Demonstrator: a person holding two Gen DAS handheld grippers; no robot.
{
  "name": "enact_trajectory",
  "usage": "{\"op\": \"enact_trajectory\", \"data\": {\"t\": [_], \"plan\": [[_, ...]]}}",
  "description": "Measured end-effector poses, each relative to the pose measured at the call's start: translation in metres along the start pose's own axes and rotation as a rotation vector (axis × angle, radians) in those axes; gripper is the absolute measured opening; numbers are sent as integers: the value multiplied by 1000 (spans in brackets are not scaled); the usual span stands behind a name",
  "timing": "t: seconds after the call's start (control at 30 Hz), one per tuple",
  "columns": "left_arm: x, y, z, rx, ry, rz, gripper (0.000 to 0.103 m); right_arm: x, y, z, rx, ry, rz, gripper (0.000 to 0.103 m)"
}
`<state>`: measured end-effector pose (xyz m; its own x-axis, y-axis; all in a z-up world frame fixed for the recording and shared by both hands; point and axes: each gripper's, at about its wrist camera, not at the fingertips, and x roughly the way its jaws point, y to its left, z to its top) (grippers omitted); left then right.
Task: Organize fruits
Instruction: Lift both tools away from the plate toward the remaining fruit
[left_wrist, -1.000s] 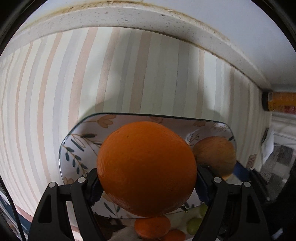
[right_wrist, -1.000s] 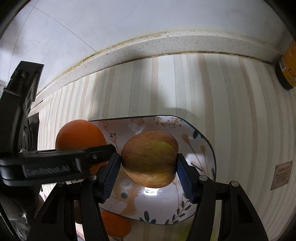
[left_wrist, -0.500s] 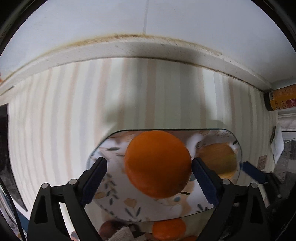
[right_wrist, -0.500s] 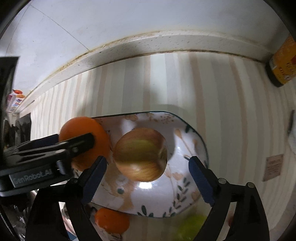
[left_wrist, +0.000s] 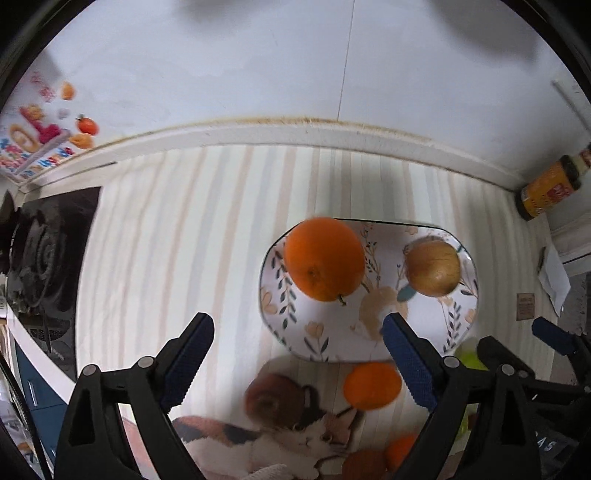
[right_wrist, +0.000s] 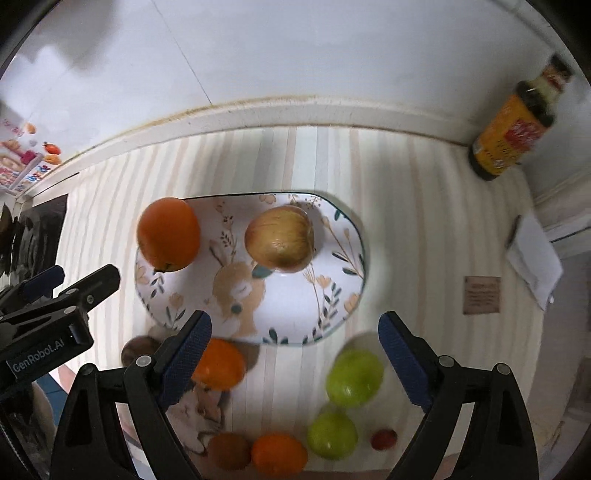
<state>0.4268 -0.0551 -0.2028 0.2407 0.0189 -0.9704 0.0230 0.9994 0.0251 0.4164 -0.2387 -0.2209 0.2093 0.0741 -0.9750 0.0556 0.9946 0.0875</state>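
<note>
Left gripper: jaws wide apart, nothing between them, pointing steeply down above the striped mat. Right gripper: likewise spread wide and empty, poised over the 6 o'clock edge of the plate.

On the plate: large orange at the 10 o'clock rim, apple near 12 o'clock. Apart from each other, neither touched by a pad.

Off the plate, toward 6 o'clock on the mat: small orange just beside the rim, two green apples toward 5 o'clock, then a brown fruit, another orange and a small red fruit at the near edge. Probably next to be gathered.

Risks from here:
- Large orange sits right at the rim, seemingly overhanging it. Any knock to the plate or a nudge from a finger likely rolls it off at 10 o'clock, toward the stove.
- Round fruit on a smooth glazed surface: setting more pieces down hard may send the apple rolling into the orange and push it over.
- Both grippers close together at 6 o'clock; reaching for neighbouring fruit at once invites a clash of fingers.
- Small orange hugging the rim: closing on it could catch the plate edge and tip or drag it.
- Small red fruit: easy to crush or to miss.
</note>
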Motion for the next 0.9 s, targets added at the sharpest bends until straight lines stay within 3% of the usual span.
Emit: {"op": "enact_trajectory", "data": {"t": [0.4,0.63,0.9], "plan": [[-89,2,-57,12,-148,0,94,-90,5,-60,3,-133,5,94],[-111,3,-73,19,-174,-27,94,-126,9,-83,13,-183,20,94],[-120,11,-78,-1,-183,-44,94,-142,12,-87,25,-207,33,94]]}}
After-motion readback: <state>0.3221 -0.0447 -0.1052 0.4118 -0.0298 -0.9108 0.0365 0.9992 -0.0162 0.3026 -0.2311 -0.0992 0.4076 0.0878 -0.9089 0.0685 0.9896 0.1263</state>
